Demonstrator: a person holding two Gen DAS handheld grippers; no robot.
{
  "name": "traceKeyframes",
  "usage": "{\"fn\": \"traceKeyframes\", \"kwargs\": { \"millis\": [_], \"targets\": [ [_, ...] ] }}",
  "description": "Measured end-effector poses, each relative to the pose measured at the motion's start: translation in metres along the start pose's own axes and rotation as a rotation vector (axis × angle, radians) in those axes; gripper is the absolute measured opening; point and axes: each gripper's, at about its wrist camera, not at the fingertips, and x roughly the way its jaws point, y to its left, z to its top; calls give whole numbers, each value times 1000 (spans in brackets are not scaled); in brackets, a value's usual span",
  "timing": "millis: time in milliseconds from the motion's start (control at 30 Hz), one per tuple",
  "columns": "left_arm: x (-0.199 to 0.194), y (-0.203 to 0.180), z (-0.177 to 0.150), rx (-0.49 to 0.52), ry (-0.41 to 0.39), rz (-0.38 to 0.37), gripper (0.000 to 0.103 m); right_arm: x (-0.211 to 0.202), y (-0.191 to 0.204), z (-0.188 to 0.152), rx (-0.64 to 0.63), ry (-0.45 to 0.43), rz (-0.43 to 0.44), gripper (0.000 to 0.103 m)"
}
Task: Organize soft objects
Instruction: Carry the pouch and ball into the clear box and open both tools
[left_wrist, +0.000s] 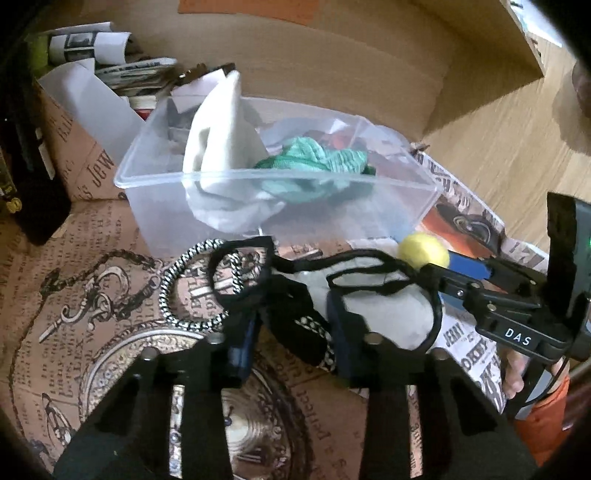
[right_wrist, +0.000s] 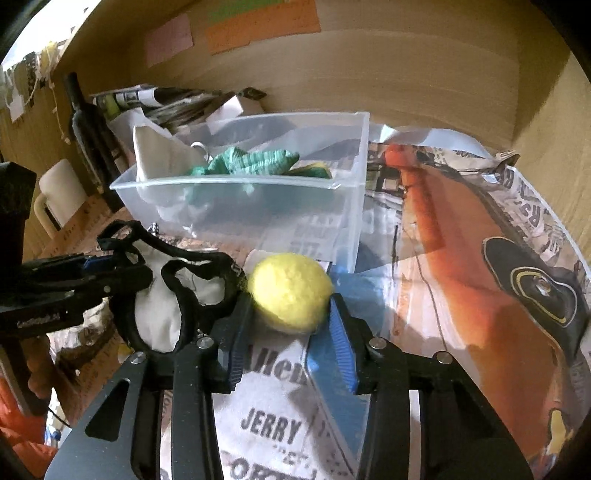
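Observation:
A clear plastic bin (left_wrist: 280, 192) holds a white cloth (left_wrist: 218, 136) and a green cloth (left_wrist: 317, 158); it also shows in the right wrist view (right_wrist: 243, 206). My right gripper (right_wrist: 291, 314) is shut on a yellow foam ball (right_wrist: 290, 291), just in front of the bin; the ball also shows in the left wrist view (left_wrist: 424, 250). My left gripper (left_wrist: 295, 339) is closed on a black-trimmed white fabric piece (left_wrist: 384, 306), also seen in the right wrist view (right_wrist: 166, 306). A black-and-white braided cord (left_wrist: 184, 291) lies looped beside it.
Newspaper-print paper (right_wrist: 461, 240) covers the wooden desk. A cardboard box of papers (left_wrist: 92, 122) stands left of the bin. A dark bottle (right_wrist: 85, 122) and a white mug (right_wrist: 59, 195) stand at the far left. A wooden back wall (right_wrist: 369, 74) is behind.

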Motion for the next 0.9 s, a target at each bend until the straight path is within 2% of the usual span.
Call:
{"fn": "traceKeyframes", "kwargs": {
  "millis": [133, 333, 633, 900],
  "targets": [
    [-10, -1, 3, 20, -19, -18, 19, -8, -2, 3, -2, -28, -8, 37],
    [-32, -14, 15, 73, -80, -16, 14, -28, 1, 11, -13, -91, -18, 37],
    [-66, -27, 51, 122, -198, -37, 11, -56, 2, 30, -24, -199, -26, 37],
    [-93, -36, 87, 170, -324, 26, 11, -63, -1, 51, -15, -266, -14, 37]
  ]
}}
